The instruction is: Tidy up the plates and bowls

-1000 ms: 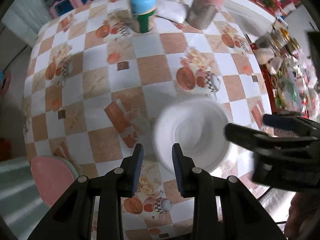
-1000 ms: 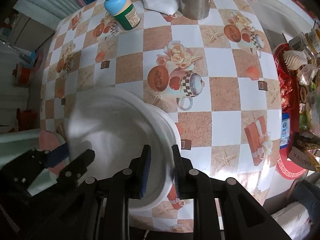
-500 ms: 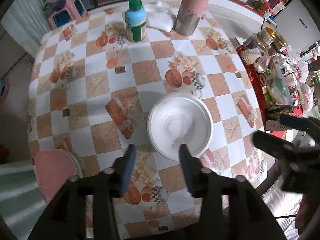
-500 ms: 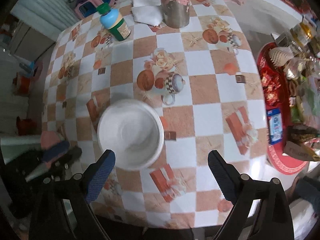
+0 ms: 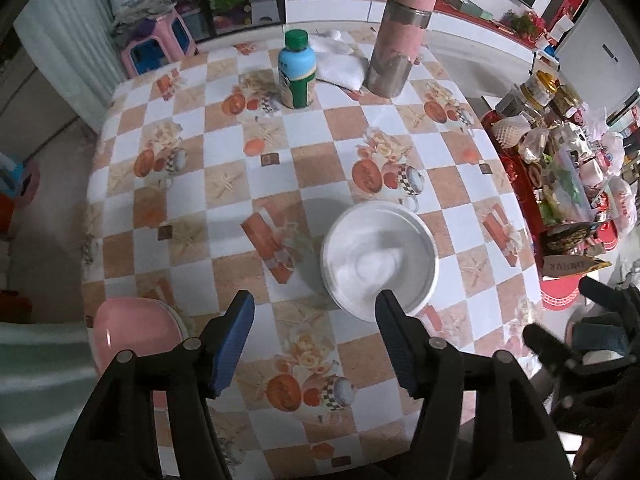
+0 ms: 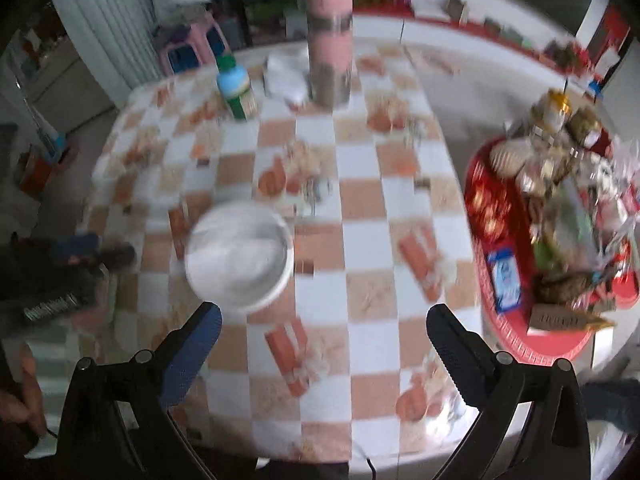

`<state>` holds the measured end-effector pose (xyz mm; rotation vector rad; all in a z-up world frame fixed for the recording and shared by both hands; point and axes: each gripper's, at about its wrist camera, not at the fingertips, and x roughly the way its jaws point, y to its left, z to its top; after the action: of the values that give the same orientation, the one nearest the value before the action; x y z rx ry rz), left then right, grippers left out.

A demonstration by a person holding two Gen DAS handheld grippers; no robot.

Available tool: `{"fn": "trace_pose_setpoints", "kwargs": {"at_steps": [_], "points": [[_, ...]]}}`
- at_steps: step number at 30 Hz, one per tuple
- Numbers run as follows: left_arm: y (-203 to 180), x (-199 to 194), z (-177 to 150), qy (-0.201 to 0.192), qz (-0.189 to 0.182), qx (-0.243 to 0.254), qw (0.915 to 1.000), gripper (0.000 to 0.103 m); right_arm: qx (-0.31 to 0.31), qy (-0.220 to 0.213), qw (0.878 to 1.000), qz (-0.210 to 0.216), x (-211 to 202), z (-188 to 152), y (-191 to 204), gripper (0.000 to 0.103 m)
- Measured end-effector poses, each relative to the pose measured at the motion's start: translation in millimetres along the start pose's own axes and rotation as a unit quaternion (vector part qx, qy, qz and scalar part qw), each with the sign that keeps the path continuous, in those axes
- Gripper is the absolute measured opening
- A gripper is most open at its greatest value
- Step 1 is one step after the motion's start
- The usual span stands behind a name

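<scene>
A white bowl (image 5: 379, 259) sits nested in a white plate on the checkered tablecloth, near the table's front. It also shows in the blurred right wrist view (image 6: 239, 255). My left gripper (image 5: 314, 312) is open and empty, held above and in front of the bowl. My right gripper (image 6: 322, 326) is wide open and empty, above the table's front edge, right of the bowl. The right gripper also shows at the lower right of the left wrist view (image 5: 568, 320).
A green-capped bottle (image 5: 297, 70), a pink and steel thermos (image 5: 398, 34) and a white cloth (image 5: 340, 66) stand at the far side. A pink stool (image 5: 134, 338) is at the front left. A red tray of packets (image 6: 560, 216) stands to the right.
Both grippers have opened and let go of the bowl and plate, then pulled up and back from the table. The bowl stack stays on the tablecloth.
</scene>
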<state>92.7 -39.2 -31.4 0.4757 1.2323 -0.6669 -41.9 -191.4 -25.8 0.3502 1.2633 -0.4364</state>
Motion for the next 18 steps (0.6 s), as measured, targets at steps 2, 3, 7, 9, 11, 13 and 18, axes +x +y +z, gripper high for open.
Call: {"fn": "trace_pose_setpoints", "kwargs": {"at_steps": [2, 3, 7, 9, 11, 13, 18], "points": [[0, -2, -2, -0.005, 0.007, 0.005, 1.0000, 0.070, -0.007, 0.015, 1.000, 0.003, 5, -4, 2, 0.103], [0, -2, -2, -0.005, 0.008, 0.006, 0.9999, 0.070, -0.012, 0.021, 1.000, 0.006, 6, -6, 5, 0.103], [0, -3, -2, -0.006, 0.009, 0.009, 0.9999, 0.075, -0.041, 0.027, 0.999, 0.010, 6, -8, 18, 0.103], [-1, -2, -2, -0.005, 0.007, 0.007, 0.9999, 0.075, -0.050, 0.029, 0.998, 0.009, 6, -7, 23, 0.103], [0, -2, -4, -0.002, 0.003, 0.006, 1.0000, 0.075, -0.055, 0.032, 0.998, 0.009, 6, -7, 26, 0.103], [1, -1, -6, 0.004, -0.006, 0.004, 1.0000, 0.075, -0.057, 0.036, 0.998, 0.003, 7, -6, 29, 0.103], [-1, 3, -13, 0.020, -0.017, 0.014, 0.9996, 0.075, -0.074, 0.039, 0.997, 0.000, 7, -2, 38, 0.103]]}}
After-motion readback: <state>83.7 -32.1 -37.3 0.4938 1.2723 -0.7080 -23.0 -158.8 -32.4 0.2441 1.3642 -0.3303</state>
